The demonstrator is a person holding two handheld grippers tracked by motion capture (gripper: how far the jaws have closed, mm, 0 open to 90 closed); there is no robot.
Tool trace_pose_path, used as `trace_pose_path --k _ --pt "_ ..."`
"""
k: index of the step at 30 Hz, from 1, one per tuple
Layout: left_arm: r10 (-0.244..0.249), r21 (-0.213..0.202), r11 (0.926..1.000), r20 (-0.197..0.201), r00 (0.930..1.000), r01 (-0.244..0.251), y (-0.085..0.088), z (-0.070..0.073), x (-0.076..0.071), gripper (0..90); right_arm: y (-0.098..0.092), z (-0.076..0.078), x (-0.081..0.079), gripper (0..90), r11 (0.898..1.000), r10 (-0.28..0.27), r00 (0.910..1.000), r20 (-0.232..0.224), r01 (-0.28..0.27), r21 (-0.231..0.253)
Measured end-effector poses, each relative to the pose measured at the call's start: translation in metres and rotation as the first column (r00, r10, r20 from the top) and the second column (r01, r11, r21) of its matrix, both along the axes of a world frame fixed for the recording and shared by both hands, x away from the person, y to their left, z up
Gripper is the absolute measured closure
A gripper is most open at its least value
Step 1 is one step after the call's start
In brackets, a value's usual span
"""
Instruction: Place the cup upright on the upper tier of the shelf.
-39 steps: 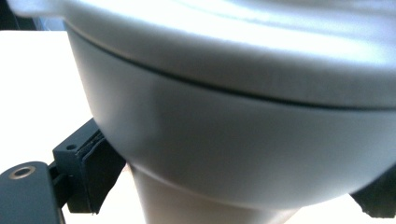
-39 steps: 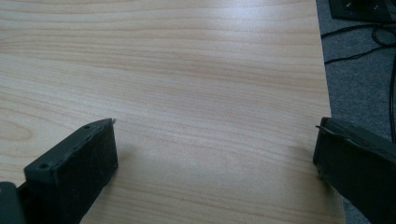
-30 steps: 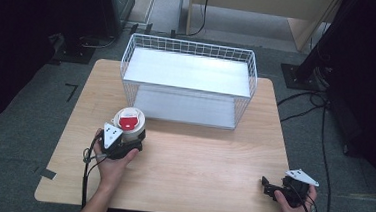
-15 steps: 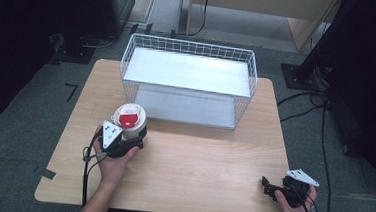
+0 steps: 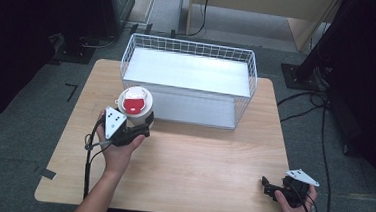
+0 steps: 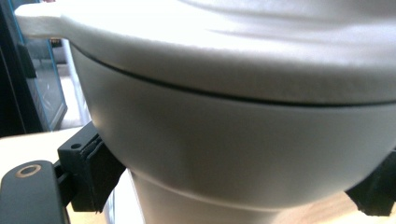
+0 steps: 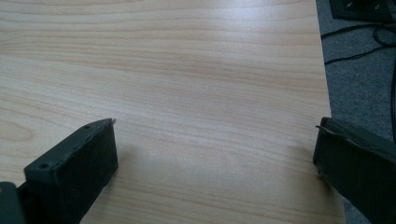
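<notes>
Between the left gripper [image 5: 142, 124] jaws, seemingly clamped: cup [image 5: 135, 102].

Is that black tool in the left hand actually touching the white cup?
Touching. In the left gripper view the left tool has both black jaws pressed against the sides of the white cup, with no gap showing.

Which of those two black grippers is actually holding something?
The left gripper, closed around the white cup with the red lid label; the right gripper sits open over bare table.
</notes>
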State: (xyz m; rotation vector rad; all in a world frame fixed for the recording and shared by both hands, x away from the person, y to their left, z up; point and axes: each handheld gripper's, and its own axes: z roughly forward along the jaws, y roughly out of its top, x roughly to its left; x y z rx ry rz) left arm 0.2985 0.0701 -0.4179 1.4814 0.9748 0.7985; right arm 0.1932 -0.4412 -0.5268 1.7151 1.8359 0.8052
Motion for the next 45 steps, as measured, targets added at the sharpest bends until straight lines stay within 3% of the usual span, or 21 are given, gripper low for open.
trace_pose_path --k 5,11,24,28,45 --pt "-0.016 -0.003 0.9999 0.038 0.9992 0.016 -0.01 0.02 0.008 9.2 0.0 0.0 0.0 0.0 1.0 0.0 1.0 -0.001 0.0 0.001" --pt "-0.023 -0.006 0.9997 0.061 0.9979 0.023 -0.018 0.033 0.013 9.2 0.001 0.0 0.0 0.0 1.0 0.0 1.0 -0.006 0.0 -0.005" --pt "-0.042 -0.003 0.9991 0.085 0.9955 0.043 -0.034 0.064 0.028 9.3 0.001 0.0 0.0 0.0 1.0 -0.001 1.0 -0.005 0.001 -0.008" --pt "-0.052 -0.016 0.9984 0.08 0.9955 0.054 -0.038 0.07 0.031 9.3 0.001 0.0 0.0 0.0 1.0 -0.001 1.0 -0.005 0.001 -0.008" --pt "-0.042 -0.045 0.9978 0.119 0.992 0.048 -0.049 0.086 0.052 9.3 0.001 0.0 0.0 0.0 1.0 -0.001 1.0 -0.006 0.001 -0.009"
